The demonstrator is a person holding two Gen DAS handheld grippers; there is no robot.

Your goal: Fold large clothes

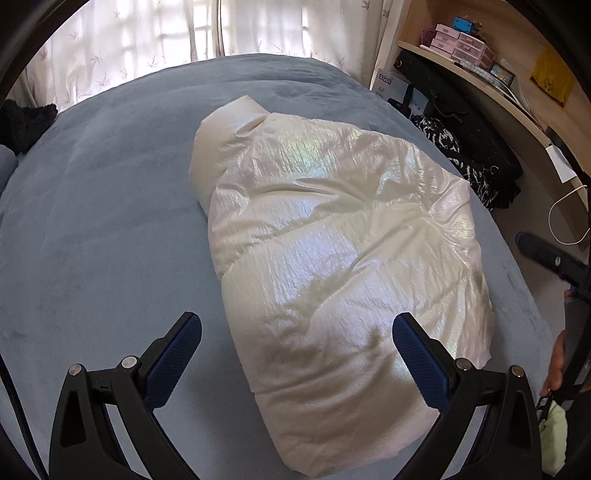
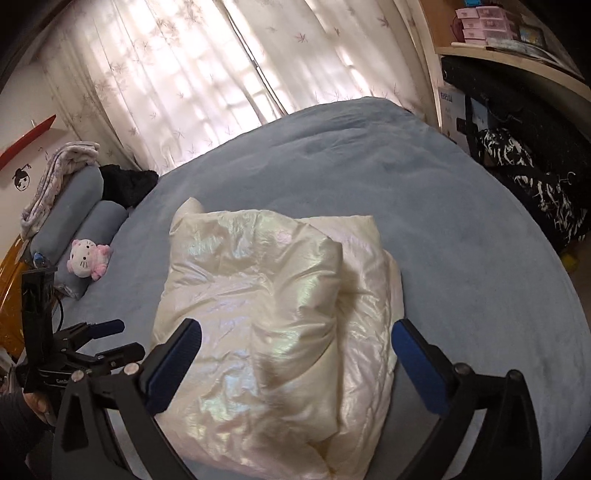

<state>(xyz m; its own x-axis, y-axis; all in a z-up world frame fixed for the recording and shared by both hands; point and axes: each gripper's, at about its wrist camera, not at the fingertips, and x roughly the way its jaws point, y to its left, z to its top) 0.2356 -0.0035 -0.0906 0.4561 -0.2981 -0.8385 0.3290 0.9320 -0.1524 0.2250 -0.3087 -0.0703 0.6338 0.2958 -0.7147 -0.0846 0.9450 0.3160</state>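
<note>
Lying across the blue-grey bed (image 1: pixel 92 206), the white puffer jacket (image 1: pixel 332 258) sits as a thick folded bundle, near the bed's middle, collar end toward the curtains (image 1: pixel 147 33). Folding looks close to finished, judging from the compact shape alone.

Risk: the padding is springy and the shell slick, so the top layer (image 2: pixel 295 266) may creep open or slide off the lower one once nothing presses on it. A jaw tip catching the shiny fabric on any next pass could drag the stack askew. The edge nearest the desk side lies close to the bed's rim; a push that way might tip it over.

Left gripper (image 1: pixel 297 343): angled steeply down over the bundle's near end, jaws spread wide, nothing between the pads, clear of the fabric. Right gripper (image 2: pixel 297 343): likewise pitched downward above the bundle, jaws fully released, empty.

Small items: plush cat toy (image 2: pixel 88 260) by the bolsters (image 2: pixel 85 206), well apart from the jacket.
</note>
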